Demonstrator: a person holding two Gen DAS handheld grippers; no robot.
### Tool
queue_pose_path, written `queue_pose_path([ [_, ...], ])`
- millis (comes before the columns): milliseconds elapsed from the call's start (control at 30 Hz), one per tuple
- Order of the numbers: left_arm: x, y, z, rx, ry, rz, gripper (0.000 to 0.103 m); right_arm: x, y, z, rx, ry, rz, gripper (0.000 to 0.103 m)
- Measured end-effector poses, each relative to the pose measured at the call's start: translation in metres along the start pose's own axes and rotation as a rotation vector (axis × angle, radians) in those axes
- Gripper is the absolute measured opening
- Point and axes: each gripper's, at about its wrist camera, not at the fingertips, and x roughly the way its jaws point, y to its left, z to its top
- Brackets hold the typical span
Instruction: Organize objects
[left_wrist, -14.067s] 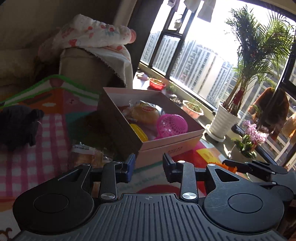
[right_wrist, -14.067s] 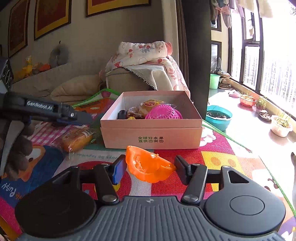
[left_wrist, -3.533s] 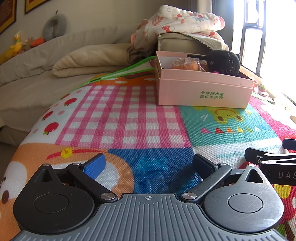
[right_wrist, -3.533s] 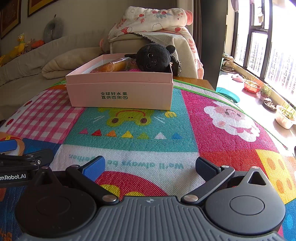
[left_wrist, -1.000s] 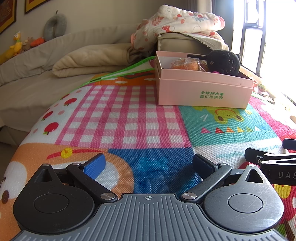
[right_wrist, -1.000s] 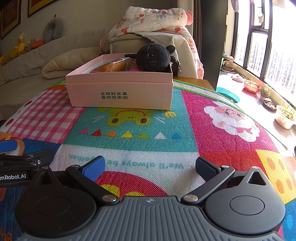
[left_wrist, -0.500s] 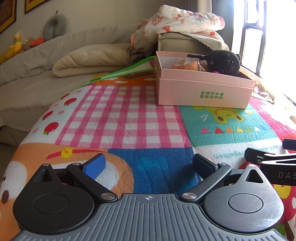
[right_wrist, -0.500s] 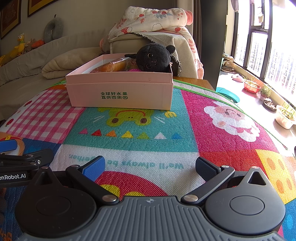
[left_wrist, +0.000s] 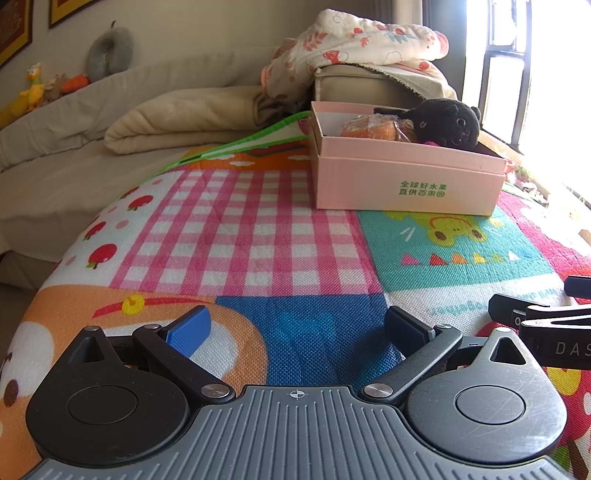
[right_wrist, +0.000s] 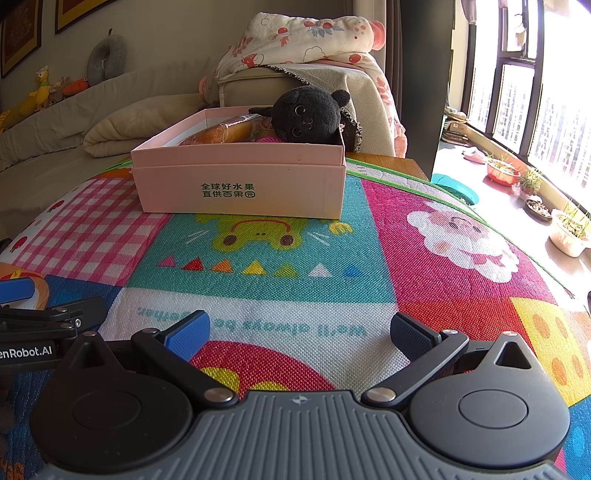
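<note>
A pink cardboard box (right_wrist: 238, 182) sits at 12 o'clock on the cartoon-print play mat (right_wrist: 369, 258), its long axis running side to side and its green-lettered front panel facing the right wrist camera; from the left wrist view the same box (left_wrist: 406, 181) stands toward 1 o'clock, turned slightly so a short end shows. Inside, a black plush cat (right_wrist: 308, 114) fills the right-hand end, face toward the cameras, beside a wrapped bread roll (right_wrist: 221, 133) lying lengthwise along the box. Both tools rest low over the mat, well apart from the box — the left gripper (left_wrist: 295, 326) and the right gripper (right_wrist: 301, 330) each with jaws spread wide and holding nothing. Compared with half a second ago and with 3.5 seconds ago, nothing has shifted — box, toy and grippers keep the same positions.
</note>
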Motion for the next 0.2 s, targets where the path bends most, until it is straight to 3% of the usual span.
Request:
queue_pose_path([
  [200, -0.0003, -0.0004, -0.0003, -0.001, 0.000, 0.000, 0.103, 0.0001, 0.0000, 0.0000, 0.000, 0.000, 0.000, 0.103],
])
